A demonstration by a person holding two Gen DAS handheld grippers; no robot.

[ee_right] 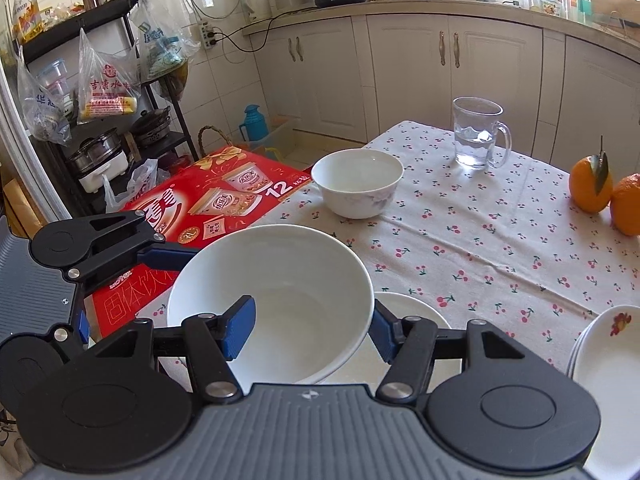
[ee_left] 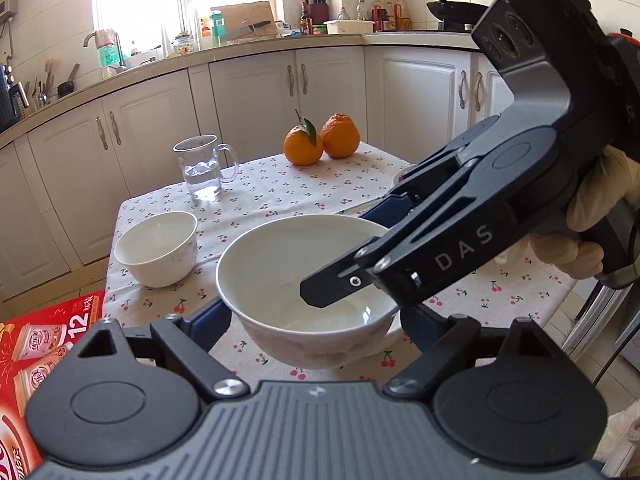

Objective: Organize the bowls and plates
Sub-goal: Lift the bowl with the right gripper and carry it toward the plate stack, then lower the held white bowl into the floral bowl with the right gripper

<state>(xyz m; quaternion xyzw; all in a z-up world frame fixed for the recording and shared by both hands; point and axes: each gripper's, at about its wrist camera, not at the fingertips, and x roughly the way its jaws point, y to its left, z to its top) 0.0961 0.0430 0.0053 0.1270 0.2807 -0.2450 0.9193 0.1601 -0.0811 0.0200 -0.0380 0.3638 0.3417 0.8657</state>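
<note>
A large white bowl [ee_left: 304,280] [ee_right: 276,300] is held above the cherry-print tablecloth [ee_left: 280,188] [ee_right: 460,232]. My right gripper [ee_left: 340,280] [ee_right: 312,336] is shut on its rim, one finger [ee_right: 240,330] inside the bowl and one outside. My left gripper [ee_left: 316,328] straddles the bowl from outside with its jaws wide open. A smaller white bowl [ee_left: 158,248] [ee_right: 357,186] stands on the table beyond. A white plate [ee_right: 412,312] lies under the held bowl. Stacked plates [ee_right: 604,356] with a fruit print lie at the right.
A glass mug of water [ee_left: 204,166] [ee_right: 478,138] and two oranges [ee_left: 320,142] [ee_right: 608,192] stand farther back on the table. A red box [ee_left: 44,344] [ee_right: 216,200] lies beside the table's left edge. White kitchen cabinets [ee_left: 248,92] stand behind.
</note>
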